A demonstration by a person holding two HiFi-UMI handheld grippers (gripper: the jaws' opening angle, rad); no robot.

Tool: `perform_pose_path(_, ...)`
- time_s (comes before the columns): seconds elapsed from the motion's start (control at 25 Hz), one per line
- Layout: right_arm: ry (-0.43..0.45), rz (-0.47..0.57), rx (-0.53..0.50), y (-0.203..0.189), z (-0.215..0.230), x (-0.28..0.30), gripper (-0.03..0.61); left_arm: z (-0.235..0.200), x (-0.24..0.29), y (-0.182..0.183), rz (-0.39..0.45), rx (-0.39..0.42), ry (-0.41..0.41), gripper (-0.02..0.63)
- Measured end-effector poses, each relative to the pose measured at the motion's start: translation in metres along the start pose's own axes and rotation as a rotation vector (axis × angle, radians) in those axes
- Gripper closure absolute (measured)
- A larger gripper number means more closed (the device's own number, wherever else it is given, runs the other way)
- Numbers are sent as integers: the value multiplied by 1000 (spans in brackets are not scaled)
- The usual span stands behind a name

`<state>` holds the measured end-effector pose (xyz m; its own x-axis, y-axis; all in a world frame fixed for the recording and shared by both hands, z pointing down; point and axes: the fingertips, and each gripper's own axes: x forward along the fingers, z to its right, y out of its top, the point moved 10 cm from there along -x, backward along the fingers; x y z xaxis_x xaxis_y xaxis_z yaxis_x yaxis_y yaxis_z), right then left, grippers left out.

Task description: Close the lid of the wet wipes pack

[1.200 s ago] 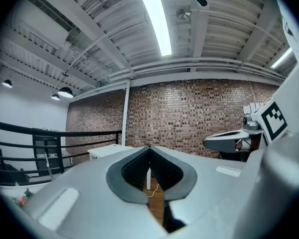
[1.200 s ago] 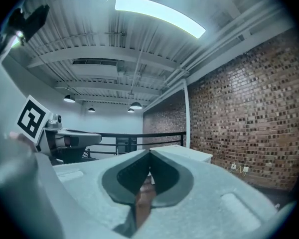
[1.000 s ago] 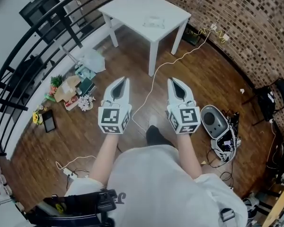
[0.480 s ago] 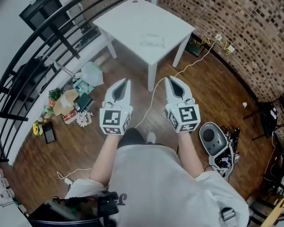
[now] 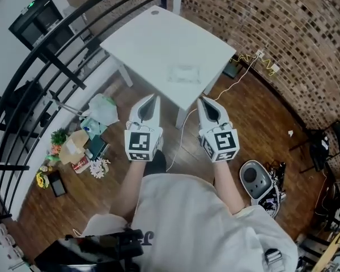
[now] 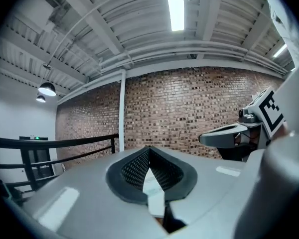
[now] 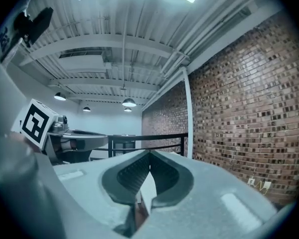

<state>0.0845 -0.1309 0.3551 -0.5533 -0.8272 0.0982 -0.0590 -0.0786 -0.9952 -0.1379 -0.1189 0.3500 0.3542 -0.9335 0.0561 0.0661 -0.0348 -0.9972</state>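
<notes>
The wet wipes pack [image 5: 184,73], a pale, clear-looking packet, lies on the white table [image 5: 153,38] near its front corner; whether its lid stands open is too small to tell. I hold both grippers side by side above the wooden floor, short of the table's near edge. My left gripper [image 5: 153,98] is shut and empty, and so is my right gripper [image 5: 203,101]. In the left gripper view the jaws [image 6: 149,148] meet at the tip and point up at the brick wall. In the right gripper view the jaws [image 7: 149,153] are likewise together.
A black railing [image 5: 56,55] curves along the left. Bags, boxes and flowers [image 5: 73,146] litter the floor beside it. A white cable [image 5: 238,78] runs past the table leg. A grey device [image 5: 250,177] and a black chair [image 5: 323,140] stand at the right by the brick wall [image 5: 283,33].
The person has walked towards the table, so it now lies closer below and just ahead of both grippers. Both grippers stay shut and level with each other.
</notes>
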Motion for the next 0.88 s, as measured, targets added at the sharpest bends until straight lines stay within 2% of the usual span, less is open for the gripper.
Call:
perform_pose_path(0.16, -26, 23, -30, 19, -3, 82, 588, -62, 55, 5, 18, -46, -88, 598)
perform_pose_path(0.36, -77, 22, -37, 28, 7, 141, 588, -104, 117, 7, 25, -64, -196, 598)
perform_pose_path(0.64, -131, -67, 19, -1, 56, 163, 588, -112, 195, -14, -49, -104, -306, 598)
perform_pose_path(0.88, -141, -143, 18, -26, 108, 172, 588, -107, 248, -31, -101, -99, -323, 598)
